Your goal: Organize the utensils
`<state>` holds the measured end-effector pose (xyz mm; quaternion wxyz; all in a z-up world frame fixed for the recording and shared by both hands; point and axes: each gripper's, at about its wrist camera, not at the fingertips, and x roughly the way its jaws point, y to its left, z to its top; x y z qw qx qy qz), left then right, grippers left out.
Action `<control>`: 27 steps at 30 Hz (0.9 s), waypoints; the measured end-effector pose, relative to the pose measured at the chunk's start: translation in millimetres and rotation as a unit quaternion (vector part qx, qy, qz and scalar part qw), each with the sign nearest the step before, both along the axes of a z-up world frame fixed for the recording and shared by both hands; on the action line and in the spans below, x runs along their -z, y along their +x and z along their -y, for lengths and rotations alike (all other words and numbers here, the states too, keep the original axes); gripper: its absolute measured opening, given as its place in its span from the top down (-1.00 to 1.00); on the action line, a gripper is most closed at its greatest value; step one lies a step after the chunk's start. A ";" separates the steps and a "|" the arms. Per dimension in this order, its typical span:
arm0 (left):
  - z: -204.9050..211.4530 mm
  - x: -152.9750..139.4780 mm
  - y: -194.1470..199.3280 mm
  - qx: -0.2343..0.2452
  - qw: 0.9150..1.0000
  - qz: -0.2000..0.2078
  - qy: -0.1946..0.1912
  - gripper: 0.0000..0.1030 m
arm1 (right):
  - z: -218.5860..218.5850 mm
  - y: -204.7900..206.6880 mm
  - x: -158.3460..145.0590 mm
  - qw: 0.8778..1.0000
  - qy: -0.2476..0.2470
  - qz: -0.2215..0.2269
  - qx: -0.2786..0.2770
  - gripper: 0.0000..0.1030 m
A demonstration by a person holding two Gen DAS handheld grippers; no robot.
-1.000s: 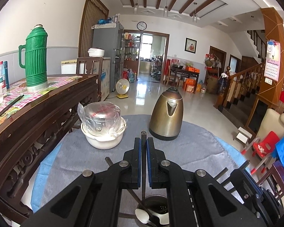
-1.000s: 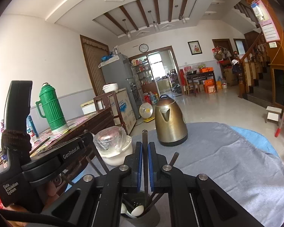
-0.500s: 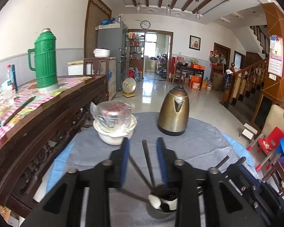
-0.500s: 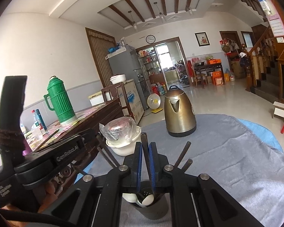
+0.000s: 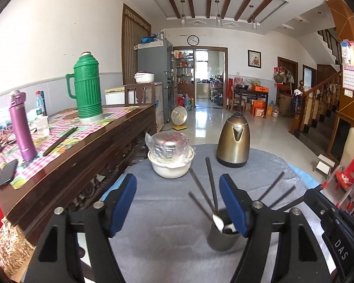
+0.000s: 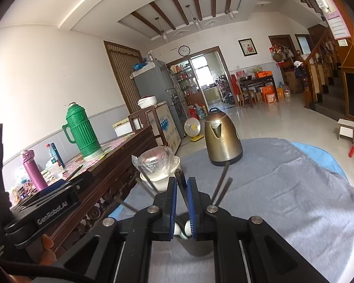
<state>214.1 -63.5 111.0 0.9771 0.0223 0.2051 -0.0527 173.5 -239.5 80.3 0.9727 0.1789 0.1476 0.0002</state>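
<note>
Step in hand: judged as depositing chopsticks into the holder cup; one drop looks finished on the left, the right one not yet let go.
Sideboard, far left: dark carved wood, glossy top, checked cloth; ribbed green plastic thermos [image 5: 87, 87] and a slim purple flask [image 5: 21, 127] stand on it, well apart from the work.
Left gripper [image 5: 177, 202]: blue-padded fingers have just been opening and now stand wide; nothing held. The cup sits near its right finger, partly hidden by that pad.
White bowl [image 5: 170, 165]: smooth ceramic, round, holding a lidded metal pot wrapped in crinkled clear film; far left on the bench.
Bench [image 5: 158, 231]: round, covered in soft grey cloth over blue.
Holder cup [image 5: 221, 235]: dark, matte, cylindrical, upright on the cloth, near centre. Task items are here.
Chopsticks [image 5: 211, 184]: thin, dark, straight sticks, fanned out and leaning on the cup rim; a white glossy spoon [image 5: 217, 221] lies inside.
Kettle [image 5: 233, 141]: bronze-toned brushed metal, tapered, far centre.
Right gripper [image 6: 181, 202]: fingers nearly closed, a narrow gap; one dark stick runs up between the pads, above the cup. Whether the pads actually press it I cannot tell.
Next move, judged: spread the right fingers so that stick settles in the cup, then draw back without knocking the leaning sticks.
</note>
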 end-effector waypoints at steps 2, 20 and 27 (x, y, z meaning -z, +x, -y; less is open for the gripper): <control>-0.7 2.9 -9.6 0.000 1.000 -0.002 0.006 -0.58 | -1.2 -8.4 1.6 1.000 0.001 -0.006 0.000 0.78; -17.7 47.9 -76.0 0.017 0.997 -0.057 0.053 -0.81 | 6.4 -80.5 55.2 0.992 -0.015 -0.127 -0.007 0.34; -31.9 90.3 -78.5 0.034 0.993 -0.100 0.058 -0.83 | 29.2 -80.4 91.9 0.984 -0.002 -0.176 0.006 0.33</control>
